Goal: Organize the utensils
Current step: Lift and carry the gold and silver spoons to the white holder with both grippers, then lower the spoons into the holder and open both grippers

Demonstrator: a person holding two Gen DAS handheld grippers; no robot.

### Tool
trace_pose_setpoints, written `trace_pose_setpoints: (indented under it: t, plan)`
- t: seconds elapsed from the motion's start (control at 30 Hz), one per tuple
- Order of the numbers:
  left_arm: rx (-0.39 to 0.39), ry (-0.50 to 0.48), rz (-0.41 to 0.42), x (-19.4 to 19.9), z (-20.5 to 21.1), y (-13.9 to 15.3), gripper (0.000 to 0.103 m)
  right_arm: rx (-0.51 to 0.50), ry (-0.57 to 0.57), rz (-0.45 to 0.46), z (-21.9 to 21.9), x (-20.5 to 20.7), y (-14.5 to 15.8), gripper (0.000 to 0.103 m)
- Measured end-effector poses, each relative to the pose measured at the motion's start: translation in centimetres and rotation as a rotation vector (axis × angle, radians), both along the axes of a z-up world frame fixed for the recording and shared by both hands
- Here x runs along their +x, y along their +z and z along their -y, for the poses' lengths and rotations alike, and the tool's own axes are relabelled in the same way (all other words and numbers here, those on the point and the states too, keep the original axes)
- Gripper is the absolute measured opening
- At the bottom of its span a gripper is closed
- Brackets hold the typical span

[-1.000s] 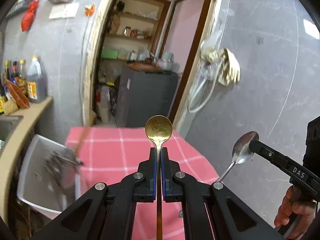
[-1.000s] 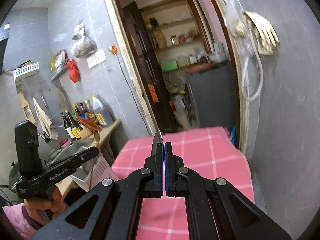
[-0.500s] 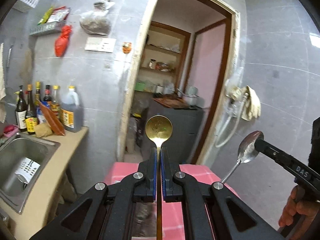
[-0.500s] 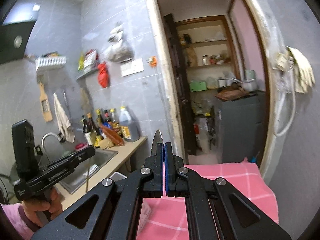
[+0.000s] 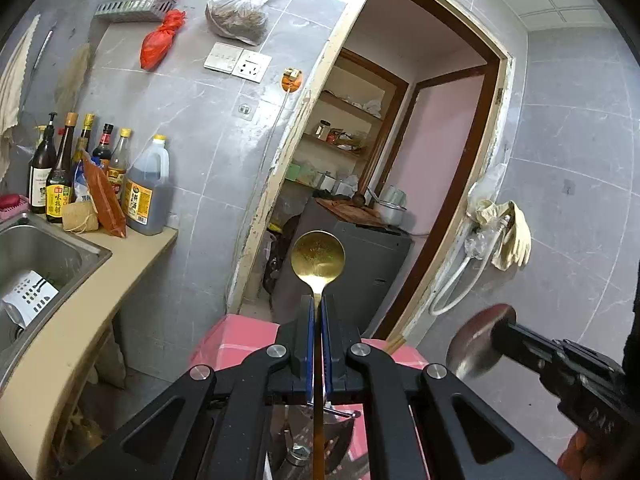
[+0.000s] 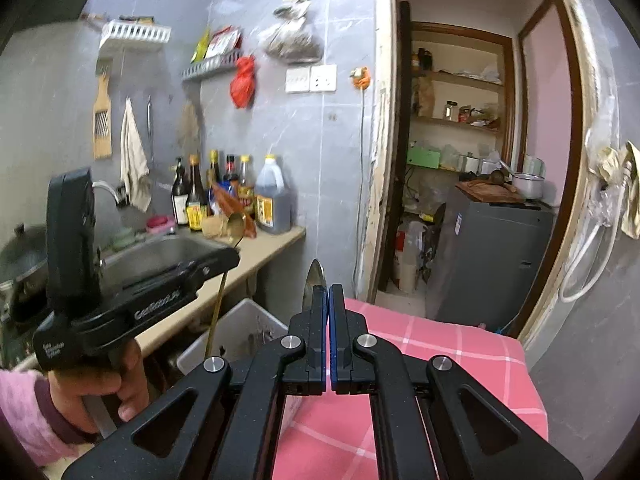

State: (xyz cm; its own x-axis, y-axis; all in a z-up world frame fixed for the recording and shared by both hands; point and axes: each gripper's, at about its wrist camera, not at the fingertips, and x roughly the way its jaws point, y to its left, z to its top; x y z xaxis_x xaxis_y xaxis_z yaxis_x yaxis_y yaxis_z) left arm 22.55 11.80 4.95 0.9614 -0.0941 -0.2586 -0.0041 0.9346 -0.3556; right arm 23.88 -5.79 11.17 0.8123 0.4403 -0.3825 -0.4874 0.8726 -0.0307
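My left gripper [image 5: 317, 312] is shut on a gold spoon [image 5: 318, 258], held upright with the bowl above the fingertips and the handle running down between the jaws. The gold spoon also shows in the right wrist view [image 6: 236, 226], held by the left gripper [image 6: 230, 258]. My right gripper [image 6: 329, 294] is shut on a silver spoon [image 6: 315, 276], seen edge-on above the fingertips. In the left wrist view the silver spoon [image 5: 478, 342] is blurred at the right, held by the right gripper [image 5: 506, 330]. Both grippers are raised above the pink checked table [image 6: 460, 348].
A white bin [image 6: 244, 328] with utensils stands between the table and the counter [image 6: 260, 252]. A steel sink [image 5: 36, 256] and several bottles [image 5: 100, 176] are at the left. A doorway [image 6: 460, 160] with a grey cabinet [image 6: 492, 252] is straight ahead.
Both grippers have tilted upward with their spoons, so less of the table shows and more wall. The silver spoon has turned and moved lower in the left wrist view.
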Motion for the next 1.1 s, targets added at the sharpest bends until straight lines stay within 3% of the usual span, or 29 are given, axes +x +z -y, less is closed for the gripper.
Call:
trace_pose_setpoints:
  t: [0.23,0.6,0.97,1.07,1.1]
  plan:
    - [0.044,0.009,-0.016,0.1,0.8,-1.5,0.004,0.023,-0.008,-0.035,0.2,0.2,-1.2,0.002]
    - [0.039,-0.002,-0.055,0.0,0.9,-2.9,0.004,0.062,0.005,-0.089,-0.5,1.1,-3.3,0.002]
    - [-0.039,-0.029,-0.073,-1.4,-0.2,-3.9,0.005,0.07,0.08,-0.145,-1.3,0.6,-5.3,0.004]
    - [-0.018,-0.034,-0.086,-1.9,-0.1,-3.7,0.017,0.076,0.08,-0.147,-1.3,0.2,-5.5,0.009]
    - [-0.015,-0.035,-0.086,-2.2,0.0,-3.5,0.028,0.079,0.076,-0.144,-1.3,0.1,-5.4,0.014]
